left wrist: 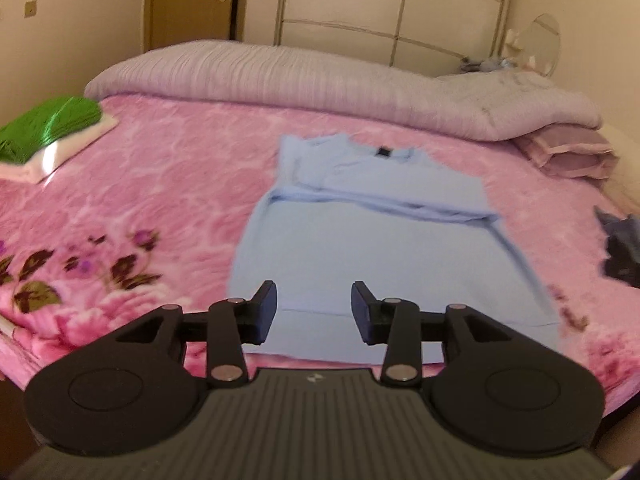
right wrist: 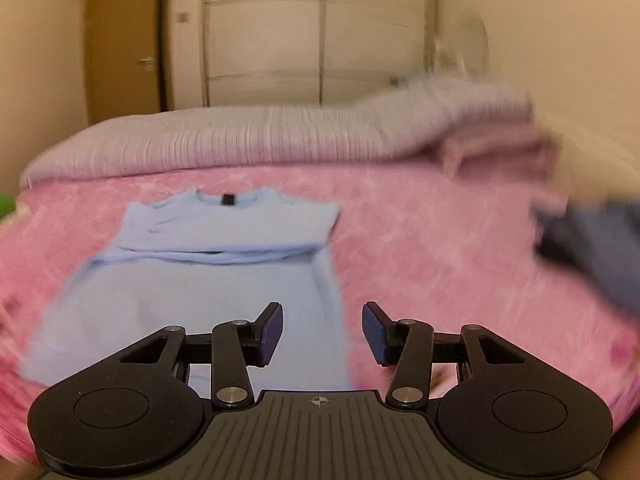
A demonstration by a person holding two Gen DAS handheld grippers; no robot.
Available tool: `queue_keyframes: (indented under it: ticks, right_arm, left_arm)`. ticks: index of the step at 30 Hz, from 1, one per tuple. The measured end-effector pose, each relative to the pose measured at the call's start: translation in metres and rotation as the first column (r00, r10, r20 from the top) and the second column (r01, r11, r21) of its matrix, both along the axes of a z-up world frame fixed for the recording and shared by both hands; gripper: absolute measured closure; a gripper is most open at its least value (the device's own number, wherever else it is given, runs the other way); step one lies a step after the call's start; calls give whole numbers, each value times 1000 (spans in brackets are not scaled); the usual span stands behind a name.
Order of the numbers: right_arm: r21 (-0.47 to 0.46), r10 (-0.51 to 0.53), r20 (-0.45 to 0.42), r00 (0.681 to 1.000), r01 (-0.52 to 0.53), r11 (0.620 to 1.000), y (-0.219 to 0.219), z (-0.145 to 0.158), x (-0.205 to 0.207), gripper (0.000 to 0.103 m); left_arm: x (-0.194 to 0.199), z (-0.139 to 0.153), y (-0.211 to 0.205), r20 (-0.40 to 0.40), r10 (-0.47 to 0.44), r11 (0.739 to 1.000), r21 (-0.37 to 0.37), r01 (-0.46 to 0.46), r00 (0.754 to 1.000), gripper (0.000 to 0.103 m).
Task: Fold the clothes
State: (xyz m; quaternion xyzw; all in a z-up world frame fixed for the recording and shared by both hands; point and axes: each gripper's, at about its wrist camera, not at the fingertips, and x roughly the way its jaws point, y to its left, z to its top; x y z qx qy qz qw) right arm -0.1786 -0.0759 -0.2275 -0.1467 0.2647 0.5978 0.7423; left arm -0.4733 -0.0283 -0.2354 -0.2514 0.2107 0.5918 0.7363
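A light blue T-shirt lies flat on the pink floral blanket, collar with a dark label at the far end, sleeves folded in across the chest. My left gripper is open and empty above the shirt's near hem. In the right wrist view the shirt lies left of centre on the blanket. My right gripper is open and empty over the shirt's near right edge. The right view is blurred.
A green folded item on a white one lies at the far left. A dark garment lies at the right edge, also in the right view. A rolled lilac quilt and a pink pillow line the far side.
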Motion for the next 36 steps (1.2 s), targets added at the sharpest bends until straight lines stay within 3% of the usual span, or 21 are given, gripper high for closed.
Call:
queue_keyframes:
  ticks: [2,4,9,11,17,36]
  right_arm:
    - [-11,15,-140,990,-17,1000,-8,6,-10,55]
    - [-1,64,-178,982,-66,998,-23,6,-25,55]
    - [-11,45,-11,999,-45,999,-57,-12,-58,55]
    - [-36,8,12,1000,-7,999,-65,-22,-55,55]
    - [-67,-78,-21,997,77,995,-90,-30,-37,55]
    - [-52,-55,-17,998,54,997,-107,-23,-40,55]
  left_arm:
    - [9,3,-13,6,-17,1000,-1,17,1000,62]
    - [15,2,-27,1,-30,1000,-10,30,1000,62]
    - [29,-6,-58,-66,-57,998,-13,57,996,62]
    - [32,-8,-67,-80,-65,998,-13,64,995,61]
    - [39,-9,-84,-115,-82,997,-8,82,990,60]
    - [38,-5,-100,-156,-82,996,17,85,984,51]
